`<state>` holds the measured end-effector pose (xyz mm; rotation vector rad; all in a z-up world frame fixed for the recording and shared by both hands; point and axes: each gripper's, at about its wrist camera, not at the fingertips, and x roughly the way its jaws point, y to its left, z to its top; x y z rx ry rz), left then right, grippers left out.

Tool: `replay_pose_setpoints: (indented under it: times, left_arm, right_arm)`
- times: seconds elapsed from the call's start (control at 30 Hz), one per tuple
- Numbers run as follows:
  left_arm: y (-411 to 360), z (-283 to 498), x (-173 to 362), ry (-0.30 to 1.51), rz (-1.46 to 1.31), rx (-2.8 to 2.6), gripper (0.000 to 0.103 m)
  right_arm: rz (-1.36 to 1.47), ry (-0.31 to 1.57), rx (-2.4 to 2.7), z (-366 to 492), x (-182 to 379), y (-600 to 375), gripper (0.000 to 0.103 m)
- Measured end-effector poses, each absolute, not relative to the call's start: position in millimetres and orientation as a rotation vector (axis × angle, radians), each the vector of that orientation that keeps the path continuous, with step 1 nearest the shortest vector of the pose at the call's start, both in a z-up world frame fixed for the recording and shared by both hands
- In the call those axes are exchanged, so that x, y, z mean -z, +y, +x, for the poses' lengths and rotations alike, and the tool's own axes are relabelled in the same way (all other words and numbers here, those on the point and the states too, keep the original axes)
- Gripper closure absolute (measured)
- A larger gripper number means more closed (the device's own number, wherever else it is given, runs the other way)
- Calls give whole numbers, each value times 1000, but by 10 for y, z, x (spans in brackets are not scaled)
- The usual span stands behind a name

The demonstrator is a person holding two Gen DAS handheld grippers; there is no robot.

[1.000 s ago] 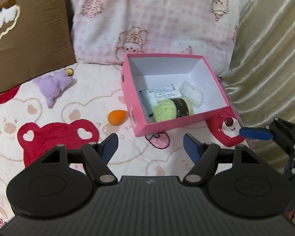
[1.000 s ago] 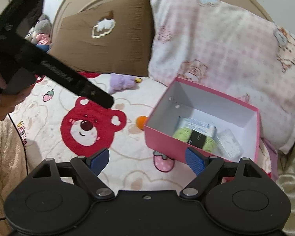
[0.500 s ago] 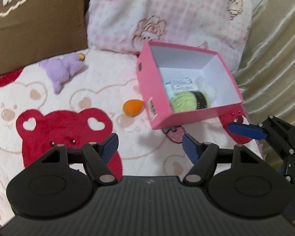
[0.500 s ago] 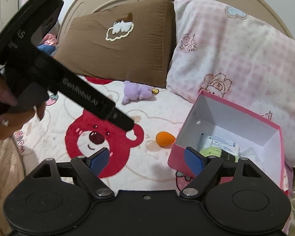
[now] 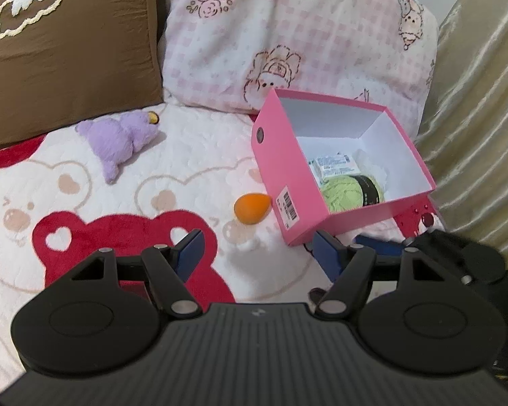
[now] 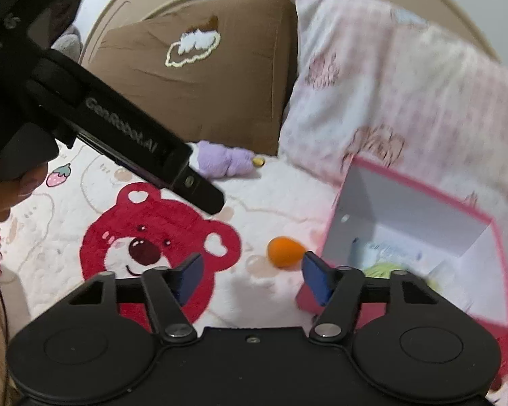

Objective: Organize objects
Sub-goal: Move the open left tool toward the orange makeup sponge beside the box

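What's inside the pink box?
Inside the pink box lie a ball of green yarn with a dark band, a small white labelled packet and something clear and crinkly behind them. The near wall hides the floor's front part.

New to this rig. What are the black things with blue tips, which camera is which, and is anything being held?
No robot here: a person holds a hand-operated pair of tongs in each hand, each with a fisheye camera looking forward along its blue-tipped fingers. One picture looks along the left tongs, the other along the right tongs; the long black bar in the right view is the left tool seen from the side.

On the white bear-print bedspread lie a purple plush toy and an orange egg-shaped sponge. The open pink cardboard box holds a green yarn ball and a small labelled packet.

Nothing is held. Both tongs are empty; the right tongs' jaws are closing on nothing.
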<state>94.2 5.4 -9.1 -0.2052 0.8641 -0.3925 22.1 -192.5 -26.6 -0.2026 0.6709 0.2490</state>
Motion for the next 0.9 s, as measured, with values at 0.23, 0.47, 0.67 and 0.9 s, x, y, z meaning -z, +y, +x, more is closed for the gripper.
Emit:
replay_pose_setpoints:
  times: [0.23, 0.47, 0.67, 0.9]
  left_arm:
    - [48, 1081, 297, 881, -264, 413, 38]
    - [25, 1244, 564, 858, -258, 441, 45]
    - [-40, 1458, 837, 834, -230, 491, 50]
    - [-173, 1756, 1053, 827, -209, 622, 58]
  right_arm:
    - [-22, 720, -174, 399, 645, -1925, 50]
    - [17, 658, -80, 555, 1021, -1744, 50]
    - [7, 642, 56, 756, 1261, -1643, 50]
    - [-20, 608, 178, 907, 1451, -1504, 53]
